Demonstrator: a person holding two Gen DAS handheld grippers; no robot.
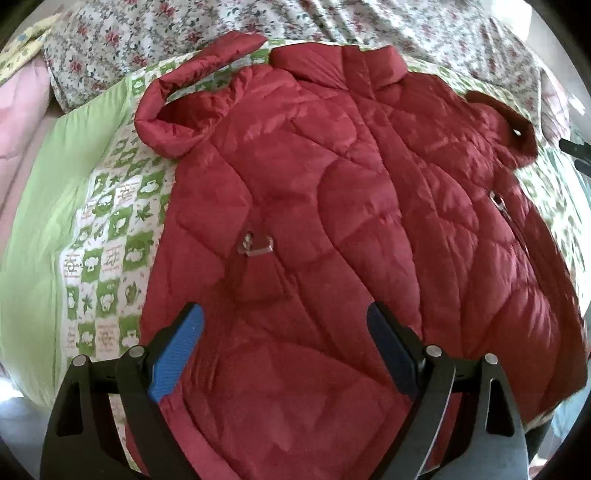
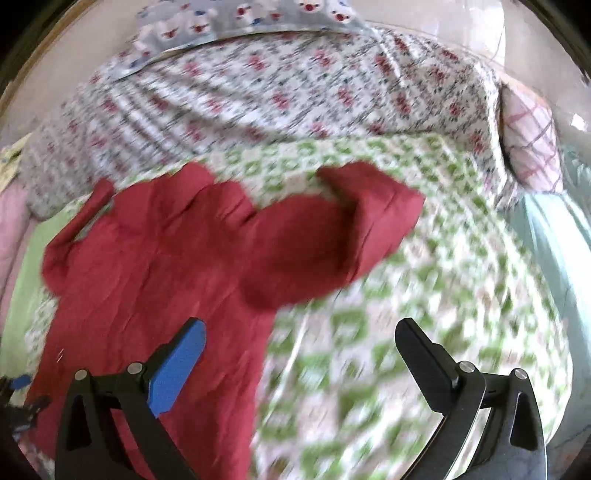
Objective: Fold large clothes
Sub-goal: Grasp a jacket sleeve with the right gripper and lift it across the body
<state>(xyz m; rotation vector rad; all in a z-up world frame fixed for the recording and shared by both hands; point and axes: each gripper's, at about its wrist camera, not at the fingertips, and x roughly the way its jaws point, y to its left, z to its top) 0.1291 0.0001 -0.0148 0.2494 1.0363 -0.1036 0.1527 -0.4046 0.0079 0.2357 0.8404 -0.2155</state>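
Both tongs (image 1: 284,317) (image 2: 301,332) released (nothing gripped) above red quilted jacket (image 1: 332,203), flat on green-checked quilt (image 2: 424,280).

Jacket (image 1: 332,229) spread flat on checked quilt (image 1: 110,229), collar (image 1: 340,62) at far end, hem nearest. Left sleeve (image 1: 173,110) bent beside jacket body on left, cuff curled back toward collar. Right sleeve (image 2: 332,229) out to the right of jacket body, lying on quilt (image 2: 424,295), cuff at far right. Flowered sheet (image 1: 184,33) behind quilt and collar, across far side. Plain blanket edge (image 1: 44,206) left of quilt. Pillow (image 2: 229,18) behind flowered sheet (image 2: 295,92), at far edge. Left gripper (image 1: 284,317) over lower part of jacket, jaws apart, nothing between. Right gripper (image 2: 301,332) over jacket's right edge and quilt, jaws apart.
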